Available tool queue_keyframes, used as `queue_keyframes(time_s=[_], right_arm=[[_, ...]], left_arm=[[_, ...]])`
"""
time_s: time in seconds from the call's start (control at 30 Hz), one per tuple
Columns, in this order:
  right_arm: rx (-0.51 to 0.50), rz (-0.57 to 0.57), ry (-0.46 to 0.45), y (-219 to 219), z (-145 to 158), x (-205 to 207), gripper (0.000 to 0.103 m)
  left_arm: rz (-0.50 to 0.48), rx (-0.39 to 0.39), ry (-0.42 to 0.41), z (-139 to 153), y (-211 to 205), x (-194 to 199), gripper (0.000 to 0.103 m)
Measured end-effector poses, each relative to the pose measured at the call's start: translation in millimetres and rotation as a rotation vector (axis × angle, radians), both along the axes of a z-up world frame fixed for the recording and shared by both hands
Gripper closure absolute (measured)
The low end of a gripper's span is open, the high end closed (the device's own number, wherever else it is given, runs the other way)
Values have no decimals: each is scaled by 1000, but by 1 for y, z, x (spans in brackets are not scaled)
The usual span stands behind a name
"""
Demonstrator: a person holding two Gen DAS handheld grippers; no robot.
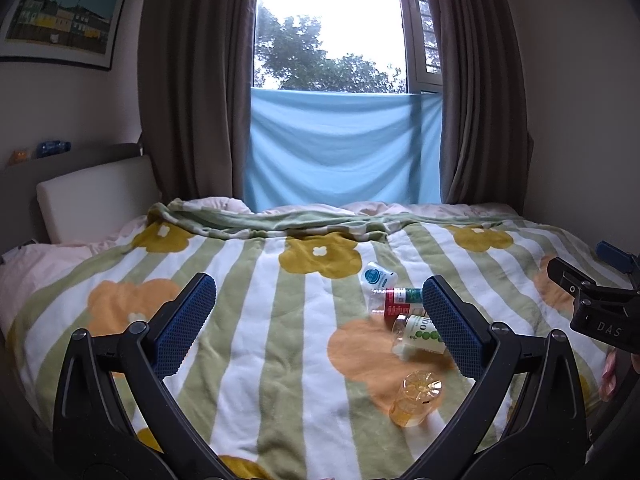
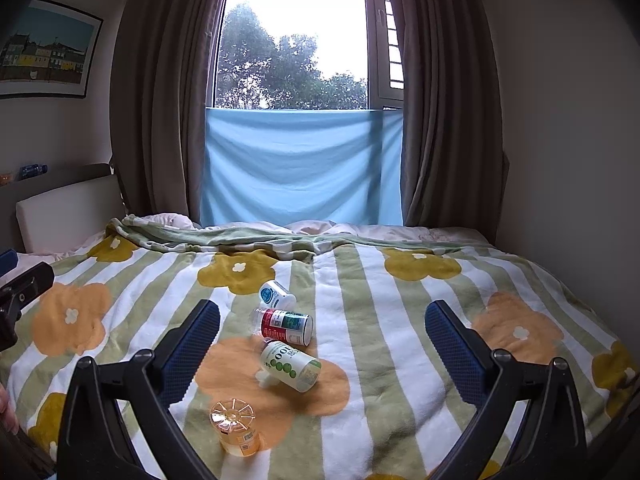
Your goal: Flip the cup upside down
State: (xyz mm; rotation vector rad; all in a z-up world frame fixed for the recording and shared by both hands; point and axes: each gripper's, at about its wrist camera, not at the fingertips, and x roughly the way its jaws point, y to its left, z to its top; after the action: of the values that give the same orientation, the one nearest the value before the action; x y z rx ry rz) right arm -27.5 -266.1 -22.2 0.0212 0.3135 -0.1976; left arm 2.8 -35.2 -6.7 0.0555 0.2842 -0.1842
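A clear orange plastic cup stands on the flowered blanket with its ribbed base facing up, to the lower right between my left gripper's fingers. In the right wrist view the cup stands low and left, near the left finger. My left gripper is open and empty above the blanket. My right gripper is open and empty; part of it shows at the right edge of the left wrist view.
Three small bottles lie on the blanket beyond the cup: a green-labelled one, a red-labelled one and a white one with a blue label. A headboard stands at the left. Curtains and a window lie behind the bed.
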Motion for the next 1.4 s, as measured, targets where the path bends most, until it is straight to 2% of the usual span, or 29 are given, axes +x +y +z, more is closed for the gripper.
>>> queue_keyframes(time_s=[1.0, 1.4], right_arm=[[-6, -8, 2, 2, -5, 2, 0], [-3, -9, 1, 2, -5, 2, 0]], left_arm=[[-7, -6, 3, -1, -1, 0, 0], [2, 11, -15, 7, -3, -2, 0]])
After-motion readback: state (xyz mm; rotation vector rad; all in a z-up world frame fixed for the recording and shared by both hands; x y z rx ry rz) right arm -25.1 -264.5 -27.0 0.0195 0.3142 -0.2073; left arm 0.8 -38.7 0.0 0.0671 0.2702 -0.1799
